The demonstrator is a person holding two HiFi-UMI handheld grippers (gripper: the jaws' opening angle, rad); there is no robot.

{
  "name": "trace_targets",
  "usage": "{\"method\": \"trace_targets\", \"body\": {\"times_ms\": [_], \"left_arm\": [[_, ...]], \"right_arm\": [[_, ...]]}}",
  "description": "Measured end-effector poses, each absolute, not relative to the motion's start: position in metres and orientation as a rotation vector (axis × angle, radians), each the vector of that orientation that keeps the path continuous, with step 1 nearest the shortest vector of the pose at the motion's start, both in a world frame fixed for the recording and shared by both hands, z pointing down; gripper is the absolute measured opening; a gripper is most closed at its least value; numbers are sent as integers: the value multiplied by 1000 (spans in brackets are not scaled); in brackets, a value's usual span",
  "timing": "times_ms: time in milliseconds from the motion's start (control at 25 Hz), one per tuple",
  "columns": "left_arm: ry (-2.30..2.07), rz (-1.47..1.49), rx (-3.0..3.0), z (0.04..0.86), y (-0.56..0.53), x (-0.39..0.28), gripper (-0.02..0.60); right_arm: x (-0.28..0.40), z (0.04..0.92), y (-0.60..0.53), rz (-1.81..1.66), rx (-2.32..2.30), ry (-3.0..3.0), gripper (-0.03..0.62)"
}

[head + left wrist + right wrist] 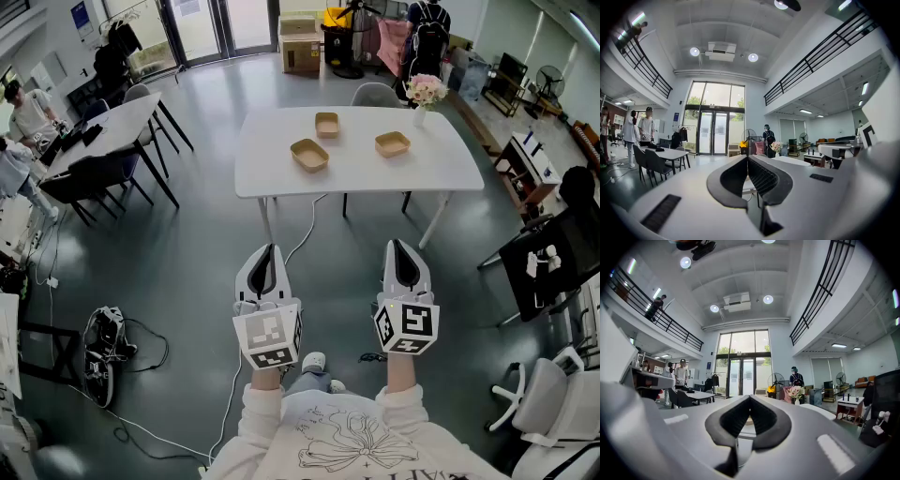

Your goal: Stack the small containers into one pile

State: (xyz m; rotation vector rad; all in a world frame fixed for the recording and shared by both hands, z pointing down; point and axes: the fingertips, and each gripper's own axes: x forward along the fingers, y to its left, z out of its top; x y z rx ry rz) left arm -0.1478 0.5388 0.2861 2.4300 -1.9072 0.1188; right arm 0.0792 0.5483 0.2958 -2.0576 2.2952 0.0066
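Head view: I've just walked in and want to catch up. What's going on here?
A person faces the white table from a little way off, with a tool in each hand. The left tool and the right tool are both shut and empty, held over the floor. Three small tan containers sit apart on the table: the nearest container, the far container and the right-hand container. None is stacked yet.

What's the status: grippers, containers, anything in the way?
Left gripper and right gripper shut, empty, short of the table. Three containers apart on it, unstacked. Only a floor cable between.
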Motion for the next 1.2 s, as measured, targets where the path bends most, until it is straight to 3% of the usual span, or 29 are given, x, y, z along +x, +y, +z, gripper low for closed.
{"method": "trace_targets", "body": {"times_ms": [1200], "left_arm": [[-1892, 151, 2391, 315, 439, -171, 9]], "right_arm": [[63, 325, 448, -107, -2080, 2276, 11]]}}
